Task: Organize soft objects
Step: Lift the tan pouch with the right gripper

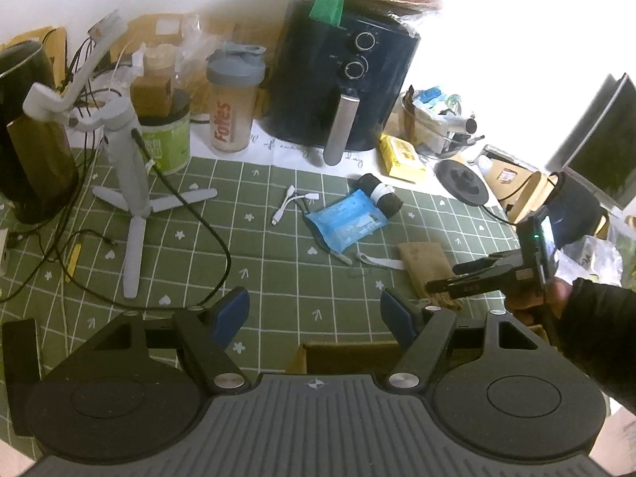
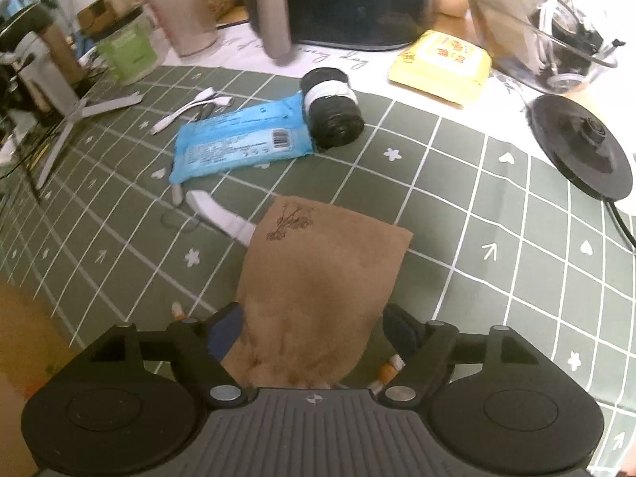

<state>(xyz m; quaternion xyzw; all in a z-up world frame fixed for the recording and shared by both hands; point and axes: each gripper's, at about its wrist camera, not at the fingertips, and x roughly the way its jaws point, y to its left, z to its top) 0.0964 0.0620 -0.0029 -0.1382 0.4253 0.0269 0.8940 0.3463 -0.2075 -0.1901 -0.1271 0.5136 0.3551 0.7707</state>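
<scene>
So the brown cloth pouch (image 2: 318, 278) lies flat on the green checked tablecloth (image 2: 497, 198), lower middle of the right wrist view. It looks soft and suede-like, with a small flower stamp near its far end. The right gripper (image 2: 314, 330) has its jaws spread wide on either side of the pouch's near end, pads not pressing it, so it's released. The pouch's bottom edge is hidden under the gripper body.

Further up sits a crinkly blue wipes pack (image 2: 238, 139), touching a black roll of bags (image 2: 334, 107) with a white band. A white strap (image 2: 218, 214) pokes out from under the pouch. A yellow pack (image 2: 441, 65) lies at upper right, beside a clear bowl (image 2: 556, 51) full of blurry odds and ends I can't make out.

In the left wrist view the left gripper (image 1: 314, 314) hangs spread and empty over the cloth at bottom centre. A cardboard edge (image 1: 346, 353) is mostly hidden behind it. A dark air fryer (image 1: 346, 79) stands at top centre.
</scene>
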